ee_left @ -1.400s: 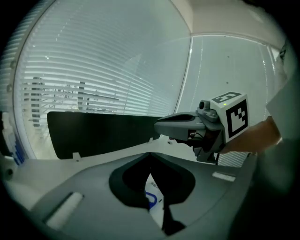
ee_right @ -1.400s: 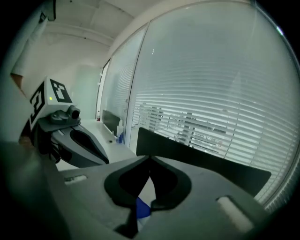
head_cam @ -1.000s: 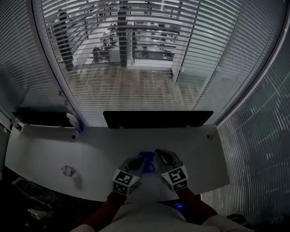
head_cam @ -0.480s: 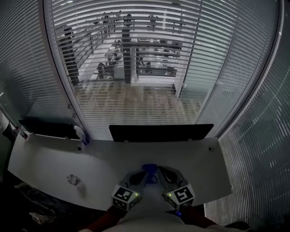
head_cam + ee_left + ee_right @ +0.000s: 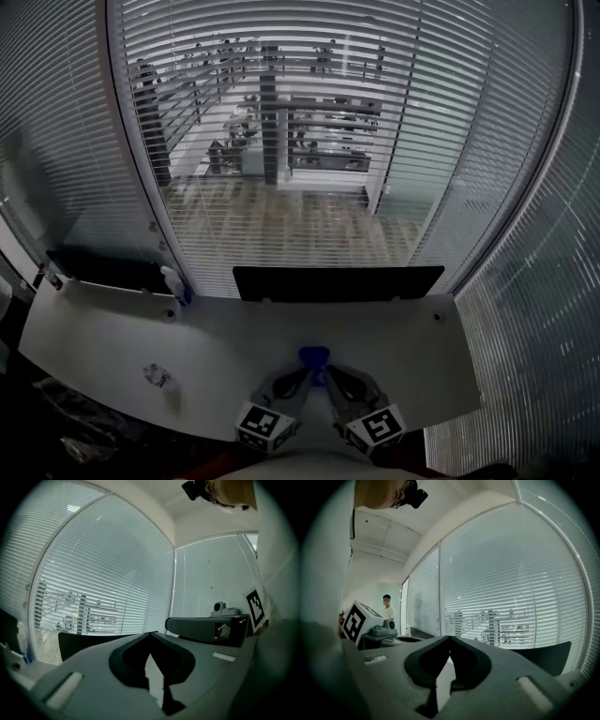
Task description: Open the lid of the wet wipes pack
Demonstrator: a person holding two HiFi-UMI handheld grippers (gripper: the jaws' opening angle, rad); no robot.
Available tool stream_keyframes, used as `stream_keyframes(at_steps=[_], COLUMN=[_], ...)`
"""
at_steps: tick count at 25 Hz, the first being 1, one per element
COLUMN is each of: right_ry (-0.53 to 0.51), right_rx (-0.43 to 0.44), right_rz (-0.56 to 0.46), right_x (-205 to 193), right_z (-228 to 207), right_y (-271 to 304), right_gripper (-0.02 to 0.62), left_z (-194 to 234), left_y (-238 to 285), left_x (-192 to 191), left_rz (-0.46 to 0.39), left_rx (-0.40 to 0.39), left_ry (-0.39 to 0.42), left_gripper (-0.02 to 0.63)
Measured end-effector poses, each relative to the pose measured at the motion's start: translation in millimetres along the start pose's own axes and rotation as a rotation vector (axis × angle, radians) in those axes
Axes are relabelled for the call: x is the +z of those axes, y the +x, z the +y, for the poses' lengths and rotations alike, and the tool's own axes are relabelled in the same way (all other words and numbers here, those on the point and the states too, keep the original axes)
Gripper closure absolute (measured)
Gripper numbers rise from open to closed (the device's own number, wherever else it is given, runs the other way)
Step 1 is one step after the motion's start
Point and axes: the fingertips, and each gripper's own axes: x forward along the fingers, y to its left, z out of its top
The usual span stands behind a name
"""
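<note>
1. Lying just ahead of both tips, the wet wipes pack point(image 5: 314, 356) shows only as a small rounded blue shape on the smooth white desk point(image 5: 112, 328); its lid is too small to make out, and neither gripper view shows the pack.
2. Left gripper point(image 5: 300, 377): its matte grey jaws are pressed together at the tips, with a thin pale slit lower down and nothing seen between them; its marker cube point(image 5: 262, 427) sits at the rear.
3. Right gripper point(image 5: 330, 377): its jaws likewise meet at a point with nothing between them; it lies just beside the left gripper, and the two converge in a V toward the pack.
4. Beyond the pack stands a flat black panel point(image 5: 337, 281) with slatted blinds point(image 5: 281, 141) behind it; well off to the left gripper's left lies a crumpled clear scrap point(image 5: 157, 377).
5. Compared with a second ago, both grippers sit lower in the head view and their tips are nearer each other; the pack, then flanked by the tips, now lies past them.
</note>
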Motion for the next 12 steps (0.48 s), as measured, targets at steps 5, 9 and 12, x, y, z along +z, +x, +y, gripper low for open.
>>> stream_keyframes(at_steps=[5,9,12], right_ry=[0.039,0.046,0.037], right_rx=[0.008,0.019,0.014], right_rz=[-0.026,-0.035,-0.035], right_x=[5,8,-2], right_z=[0,4,3], right_y=[-7,-7,-8], right_gripper=[0.594,0.595,0.595], left_z=[-2,0,3], left_y=[-3,-4,-3], left_x=[7,2,-5], left_rz=[-0.003,0.007,0.001], left_rx=[0.020,0.031,0.033], left_ry=[-0.001,-0.014,-0.023], left_gripper=[0.603,0.604,0.604])
